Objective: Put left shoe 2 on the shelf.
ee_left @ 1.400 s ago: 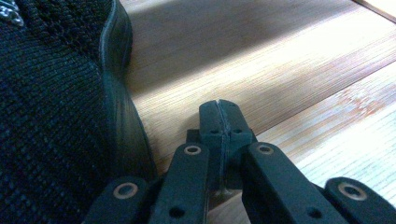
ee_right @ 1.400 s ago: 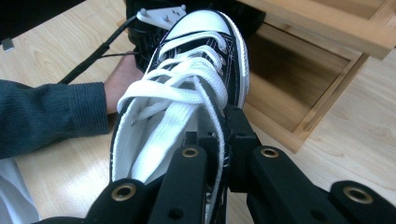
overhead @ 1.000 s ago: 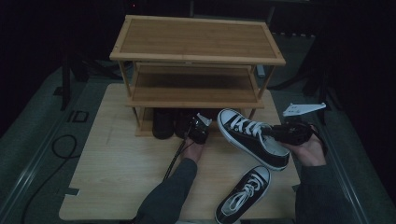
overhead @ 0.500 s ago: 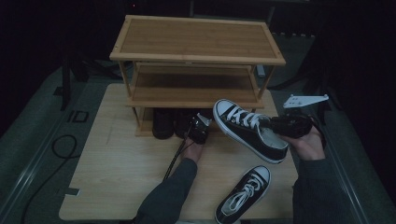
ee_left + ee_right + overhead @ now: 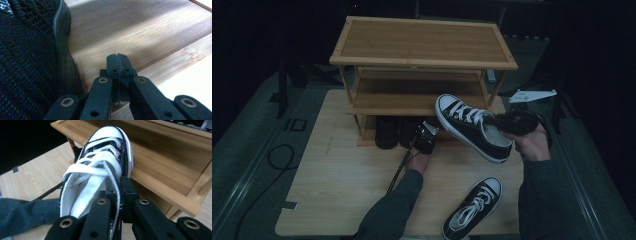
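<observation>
A black canvas sneaker with a white toe cap and laces (image 5: 469,127) hangs in the air, its toe by the middle shelf of the wooden shoe rack (image 5: 422,62). My right gripper (image 5: 497,122) is shut on its side wall near the heel. In the right gripper view the jaws (image 5: 117,192) pinch the canvas beside the laces of that sneaker (image 5: 100,157). Its mate (image 5: 472,207) lies on the table in front. My left gripper (image 5: 421,136) rests at the bottom tier, shut and empty (image 5: 117,62), next to a black knit shoe (image 5: 30,50).
Two dark shoes (image 5: 387,132) stand on the rack's bottom tier. The rack sits on a light wooden table top (image 5: 337,185). A cable (image 5: 399,170) trails from the left gripper over the table. A person's sleeve (image 5: 22,215) lies below the held sneaker.
The right gripper has carried the sneaker up and toward the rack, so its toe now reaches the middle shelf. The left gripper has stayed put.
</observation>
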`<state>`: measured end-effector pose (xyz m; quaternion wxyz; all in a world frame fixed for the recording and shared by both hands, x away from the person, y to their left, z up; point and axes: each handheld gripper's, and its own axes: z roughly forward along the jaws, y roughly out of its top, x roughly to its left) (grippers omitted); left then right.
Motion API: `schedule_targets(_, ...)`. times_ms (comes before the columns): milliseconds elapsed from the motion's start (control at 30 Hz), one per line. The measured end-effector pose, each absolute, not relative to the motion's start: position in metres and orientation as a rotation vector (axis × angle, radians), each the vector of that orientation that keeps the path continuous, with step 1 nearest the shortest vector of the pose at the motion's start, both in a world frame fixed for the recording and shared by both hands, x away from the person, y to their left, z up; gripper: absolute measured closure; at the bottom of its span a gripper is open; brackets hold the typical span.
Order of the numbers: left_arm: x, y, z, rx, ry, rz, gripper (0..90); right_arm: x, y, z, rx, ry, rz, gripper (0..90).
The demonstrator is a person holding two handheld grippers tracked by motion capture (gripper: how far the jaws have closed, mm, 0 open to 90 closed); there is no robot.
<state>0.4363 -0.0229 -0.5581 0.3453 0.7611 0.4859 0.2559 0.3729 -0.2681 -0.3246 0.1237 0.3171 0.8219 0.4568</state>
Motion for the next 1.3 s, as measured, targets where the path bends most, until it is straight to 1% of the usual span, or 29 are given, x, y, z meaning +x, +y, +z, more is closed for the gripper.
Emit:
schedule_targets(333, 0.436, -0.023, -0.558, 1.976, 1.261, 0.664, 89.7, 0.388, -0.254, -0.325, 0.944, 2.380, 1.327, 87.4)
schedule_targets(800, 0.436, -0.023, -0.558, 1.974, 1.262, 0.664, 89.6, 0.419, -0.225, -0.331, 1.021, 2.319, 1.363, 87.4)
schedule_targets(1300, 0.436, -0.023, -0.558, 1.977, 1.261, 0.665, 89.6, 0.431, -0.194, -0.339, 1.148, 2.201, 1.414, 87.4)
